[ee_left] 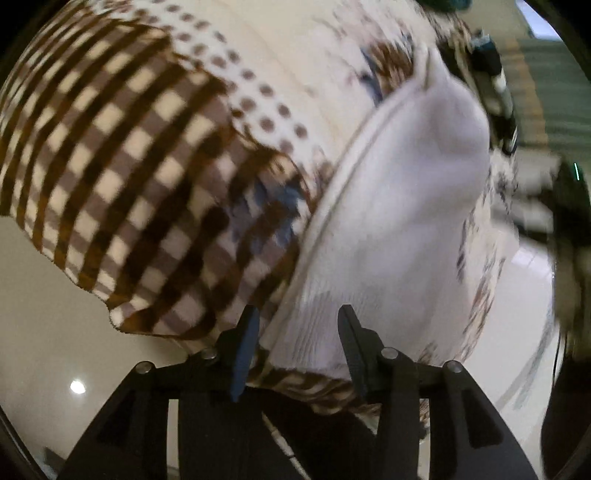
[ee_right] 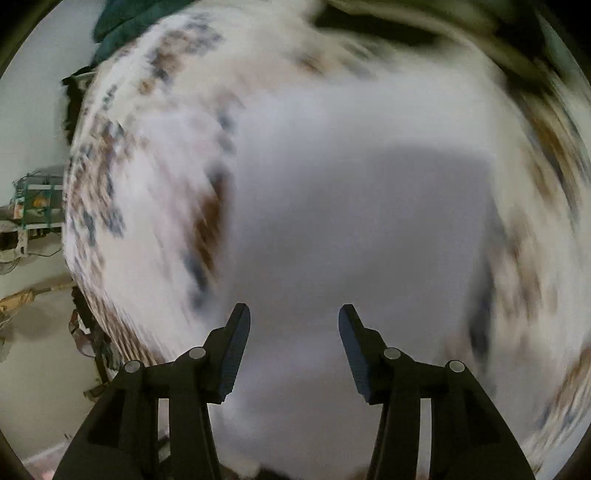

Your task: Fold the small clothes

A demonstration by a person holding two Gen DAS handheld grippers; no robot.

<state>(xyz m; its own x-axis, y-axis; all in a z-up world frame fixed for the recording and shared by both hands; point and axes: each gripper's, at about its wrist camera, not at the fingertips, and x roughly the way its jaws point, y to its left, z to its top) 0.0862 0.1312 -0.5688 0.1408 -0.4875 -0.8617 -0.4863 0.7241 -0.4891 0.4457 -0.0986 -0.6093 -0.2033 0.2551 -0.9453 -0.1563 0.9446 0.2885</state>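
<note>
A small white garment (ee_left: 399, 192) lies on a brown-and-cream checked and dotted cover (ee_left: 122, 155). It has a seamed edge along its left side and a ribbed hem near the camera. My left gripper (ee_left: 298, 312) hovers over that hem, open. The cloth lies under the gap and the pads do not press on it. In the blurred right wrist view, the same white garment (ee_right: 351, 221) fills the middle. My right gripper (ee_right: 293, 310) stands open just over it, with nothing pinched between its fingers.
The patterned cover (ee_right: 122, 177) ends at a ragged edge on the left, with pale tiled floor (ee_left: 44, 295) below. A dark green cloth (ee_right: 129, 22) lies at the far top left. A cluttered shelf (ee_right: 37, 206) stands by the wall. Blurred dark shapes (ee_left: 569, 206) crowd the right edge.
</note>
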